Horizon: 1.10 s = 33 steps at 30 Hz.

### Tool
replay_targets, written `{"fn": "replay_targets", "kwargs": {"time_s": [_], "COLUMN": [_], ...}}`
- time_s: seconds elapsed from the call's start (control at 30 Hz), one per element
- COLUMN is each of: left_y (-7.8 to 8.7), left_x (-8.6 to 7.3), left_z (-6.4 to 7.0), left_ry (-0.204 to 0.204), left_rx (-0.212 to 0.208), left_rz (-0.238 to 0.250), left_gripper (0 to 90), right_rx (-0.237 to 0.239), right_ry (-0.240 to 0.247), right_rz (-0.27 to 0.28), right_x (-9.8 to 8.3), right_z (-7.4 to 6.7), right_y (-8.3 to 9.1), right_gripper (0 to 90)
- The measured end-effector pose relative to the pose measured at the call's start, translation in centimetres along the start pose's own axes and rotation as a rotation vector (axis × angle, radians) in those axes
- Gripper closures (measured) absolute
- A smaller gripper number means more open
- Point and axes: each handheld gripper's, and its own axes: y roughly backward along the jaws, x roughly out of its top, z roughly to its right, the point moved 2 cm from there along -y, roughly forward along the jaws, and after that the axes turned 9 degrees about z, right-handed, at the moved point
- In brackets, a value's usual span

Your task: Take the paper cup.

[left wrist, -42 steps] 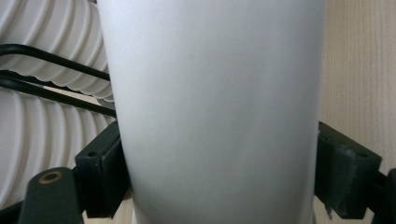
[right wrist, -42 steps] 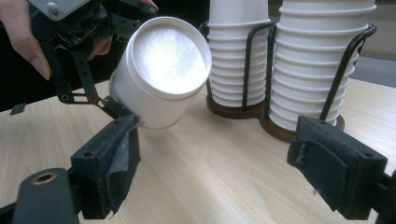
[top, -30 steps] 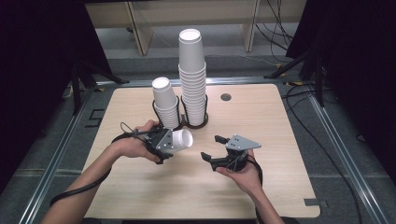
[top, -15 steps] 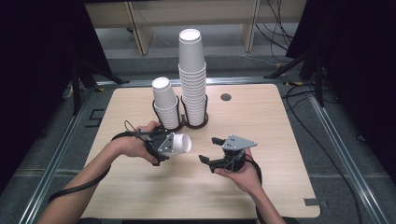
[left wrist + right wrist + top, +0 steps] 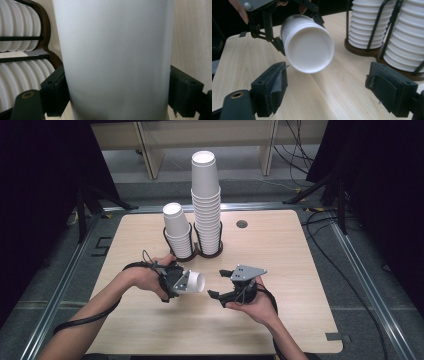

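While left gripper (image 5: pixel 176 282) clamps paper cup (image 5: pixel 192 281) sideways above bench (image 5: pixel 300 250) middle, closed bottom faces right gripper (image 5: pixel 220 284), jaws apart, empty. Likely handover: close right jaws squarely on cup wall near bottom, gently, before left lets go. Right gripper view reveals cup bottom; left gripper view, cup wall between jaws, cup stacks (image 5: pixel 15 37) in rack (image 5: pixel 48 41).
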Motion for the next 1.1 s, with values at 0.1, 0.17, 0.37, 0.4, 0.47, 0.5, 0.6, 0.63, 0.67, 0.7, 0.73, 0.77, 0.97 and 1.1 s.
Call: {"fn": "replay_targets", "kwargs": {"time_s": [0.1,0.17,0.37,0.4,0.47,0.5,0.6,0.63,0.67,0.7,0.73,0.77,0.97,1.1], "left_y": [-0.1,-0.1,-0.2,-0.1,-0.2,-0.2,-0.3,-0.3,-0.3,-0.3,-0.3,-0.3,-0.3,-0.3], "left_x": [0.1,0.2,0.7,0.8,1.0,1.0,1.1,1.1,1.1,1.2,1.2,1.3,1.5,1.6], "left_z": [0.0,0.0,0.3,0.3,0.3,0.3,0.3,0.2,0.2,0.2,0.3,0.3,0.3,0.3], "left_ry": [-0.018,-0.032,-0.057,-0.065,-0.073,-0.076,-0.085,-0.092,-0.094,-0.096,-0.089,-0.095,-0.102,-0.106], "left_rx": [-0.008,-0.015,-0.045,-0.051,-0.055,-0.055,-0.063,-0.061,-0.062,-0.064,-0.068,-0.067,-0.067,-0.067], "left_rz": [-0.024,-0.034,-0.052,-0.058,-0.061,-0.064,-0.076,-0.077,-0.077,-0.078,-0.078,-0.078,-0.076,-0.075], "left_gripper": [17.5,17.5,17.6,17.5,17.6,17.6,17.6,17.6,17.6,17.6,17.6,17.6,17.6,17.6], "right_rx": [0.016,0.026,0.064,0.068,0.082,0.088,0.106,0.115,0.115,0.115,0.119,0.13,0.138,0.141], "right_ry": [0.0,0.023,0.019,0.036,0.048,0.02,0.07,0.054,0.059,0.059,0.034,0.071,0.061,0.057], "right_rz": [-0.015,-0.015,-0.032,-0.031,-0.045,-0.053,-0.049,-0.061,-0.06,-0.06,-0.076,-0.065,-0.076,-0.078], "right_x": [0.1,0.2,0.3,0.3,0.5,0.5,0.6,0.6,0.6,0.6,0.5,0.5,0.3,0.0], "right_z": [-0.2,-0.2,-0.5,-0.5,-0.5,-0.8,-0.7,-0.8,-1.0,-1.0,-1.1,-0.9,-1.1,-1.3], "right_y": [-0.3,-0.5,-1.2,-1.4,-1.6,-1.7,-2.2,-2.2,-2.5,-2.5,-2.5,-2.8,-3.4,-4.0], "right_gripper": [17.2,17.2,17.3,17.3,17.3,17.3,17.3,17.2,17.2,17.2,17.2,17.2,17.1,17.2]}}
